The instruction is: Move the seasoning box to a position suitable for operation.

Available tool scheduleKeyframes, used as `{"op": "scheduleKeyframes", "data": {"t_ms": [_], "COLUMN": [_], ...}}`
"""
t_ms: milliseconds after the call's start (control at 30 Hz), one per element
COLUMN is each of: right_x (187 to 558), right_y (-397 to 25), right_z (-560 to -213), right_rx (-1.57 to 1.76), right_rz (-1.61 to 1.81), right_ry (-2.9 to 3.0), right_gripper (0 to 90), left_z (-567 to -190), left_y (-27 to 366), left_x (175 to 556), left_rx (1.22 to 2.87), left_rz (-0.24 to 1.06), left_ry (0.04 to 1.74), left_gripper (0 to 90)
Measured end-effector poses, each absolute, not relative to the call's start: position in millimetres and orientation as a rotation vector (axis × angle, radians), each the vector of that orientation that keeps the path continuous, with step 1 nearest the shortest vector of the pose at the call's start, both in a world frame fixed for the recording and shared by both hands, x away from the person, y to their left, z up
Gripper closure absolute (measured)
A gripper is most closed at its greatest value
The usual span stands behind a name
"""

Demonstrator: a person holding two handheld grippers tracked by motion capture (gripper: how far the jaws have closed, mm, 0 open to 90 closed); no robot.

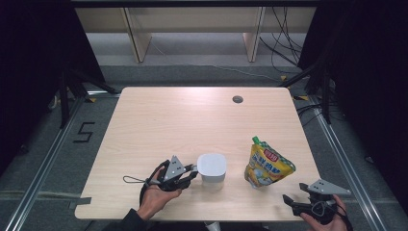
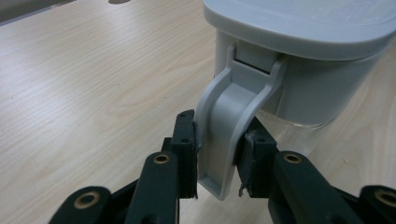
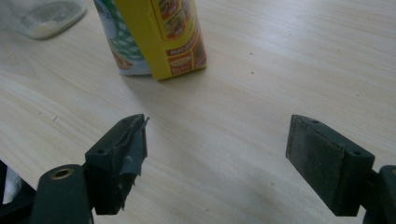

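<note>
One jar, left tongs clamping its latch; one pouch; right tongs open.

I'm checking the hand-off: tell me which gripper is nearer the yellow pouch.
Right. The right gripper sits open just beside the yellow pouch, toward the person. The left gripper is farther off, shut on the container's latch.
</note>
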State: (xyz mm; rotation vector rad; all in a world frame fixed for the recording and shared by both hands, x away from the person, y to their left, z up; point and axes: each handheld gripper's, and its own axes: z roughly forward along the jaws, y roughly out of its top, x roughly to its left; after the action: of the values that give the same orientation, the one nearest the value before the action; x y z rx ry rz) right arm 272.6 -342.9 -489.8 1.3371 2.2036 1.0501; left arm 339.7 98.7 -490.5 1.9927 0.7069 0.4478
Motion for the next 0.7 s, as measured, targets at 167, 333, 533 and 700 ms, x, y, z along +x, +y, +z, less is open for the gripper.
{"op": "scheduleKeyframes", "data": {"t_ms": [167, 333, 533, 700], "right_x": [275.8, 274.1, 274.3, 274.3], "right_y": [-344.4, -342.2, -342.7, -342.8], "right_z": [-490.0, -489.8, -490.0, -489.9], "right_rx": [1.292, 1.365, 1.349, 1.328], "right_rz": [1.031, 1.041, 1.037, 1.029], "right_ry": [2.208, 2.208, 2.205, 2.200], "right_gripper": [21.6, 21.5, 21.6, 21.7], "left_z": [-489.6, -489.4, -488.9, -487.5], "left_y": [96.1, 92.5, 89.0, 87.5], "left_x": [332.6, 324.0, 315.9, 311.7], "left_rx": [2.005, 2.006, 2.006, 2.022], "left_rz": [0.444, 0.417, 0.418, 0.404], "left_ry": [0.683, 0.685, 0.685, 0.673], "left_gripper": [70.3, 70.2, 70.1, 69.9]}}
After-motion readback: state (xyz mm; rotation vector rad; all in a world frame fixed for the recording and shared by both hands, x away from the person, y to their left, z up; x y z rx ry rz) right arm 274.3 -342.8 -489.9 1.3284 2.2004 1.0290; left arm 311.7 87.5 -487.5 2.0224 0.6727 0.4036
